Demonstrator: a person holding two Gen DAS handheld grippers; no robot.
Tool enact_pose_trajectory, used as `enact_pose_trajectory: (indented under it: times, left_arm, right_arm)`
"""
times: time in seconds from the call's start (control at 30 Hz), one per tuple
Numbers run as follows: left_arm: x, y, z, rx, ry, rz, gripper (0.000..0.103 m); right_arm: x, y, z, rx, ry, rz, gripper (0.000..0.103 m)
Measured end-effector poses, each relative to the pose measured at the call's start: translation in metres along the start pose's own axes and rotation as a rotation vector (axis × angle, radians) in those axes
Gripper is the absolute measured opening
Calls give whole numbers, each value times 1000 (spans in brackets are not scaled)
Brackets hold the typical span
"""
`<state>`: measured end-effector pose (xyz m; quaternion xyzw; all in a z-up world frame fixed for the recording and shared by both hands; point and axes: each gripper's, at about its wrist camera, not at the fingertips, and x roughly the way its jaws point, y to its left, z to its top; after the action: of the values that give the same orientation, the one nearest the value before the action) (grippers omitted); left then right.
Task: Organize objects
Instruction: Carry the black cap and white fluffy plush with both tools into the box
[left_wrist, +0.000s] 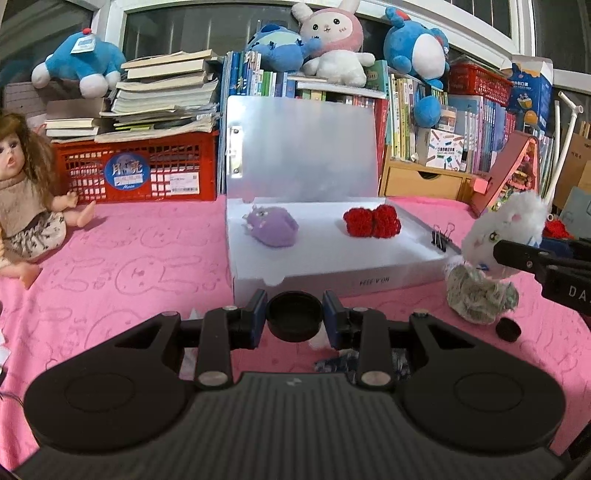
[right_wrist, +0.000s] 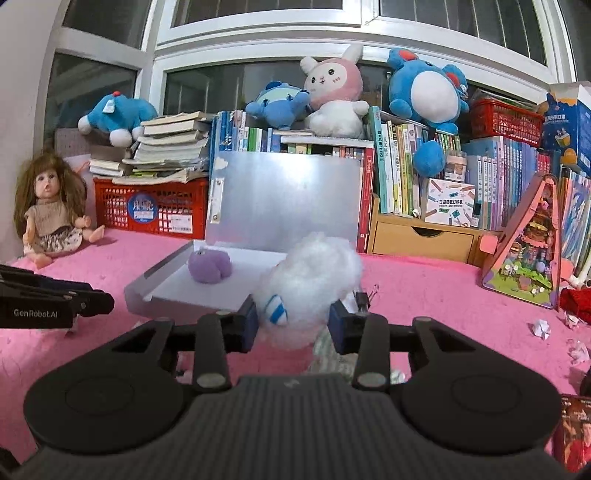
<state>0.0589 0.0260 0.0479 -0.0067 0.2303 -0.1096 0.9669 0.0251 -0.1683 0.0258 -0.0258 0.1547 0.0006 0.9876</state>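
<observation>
My left gripper (left_wrist: 294, 316) is shut on a black round cap (left_wrist: 294, 312), held just in front of the open white box (left_wrist: 332, 275). Inside the box lie a purple plush (left_wrist: 271, 227) and a red crocheted piece (left_wrist: 372, 220). My right gripper (right_wrist: 293, 325) is shut on a white fluffy plush (right_wrist: 314, 284), held at the box's right front corner; the plush also shows in the left wrist view (left_wrist: 502, 236). The purple plush (right_wrist: 209, 266) and the box (right_wrist: 192, 291) show behind it.
A grey-white crocheted piece (left_wrist: 480, 297), a small black cap (left_wrist: 508, 329) and a binder clip (left_wrist: 441, 238) sit right of the box. A doll (left_wrist: 26, 206) sits left. A red crate (left_wrist: 140, 171), books and plush toys line the back. A pink playset (right_wrist: 528, 258) stands right.
</observation>
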Motion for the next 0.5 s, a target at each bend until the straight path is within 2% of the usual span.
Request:
enact_pose_trajectory:
  times: [0.23, 0.37, 0.5]
  left_arm:
    - [22, 1, 31, -8, -27, -12, 38]
    - [42, 1, 53, -10, -43, -15, 38]
    - [68, 4, 70, -37, -25, -22, 38]
  right_arm:
    - [29, -24, 23, 109, 15, 14, 42]
    - [55, -38, 37, 185, 39, 55, 42]
    - [81, -49, 46, 268, 63, 101, 42]
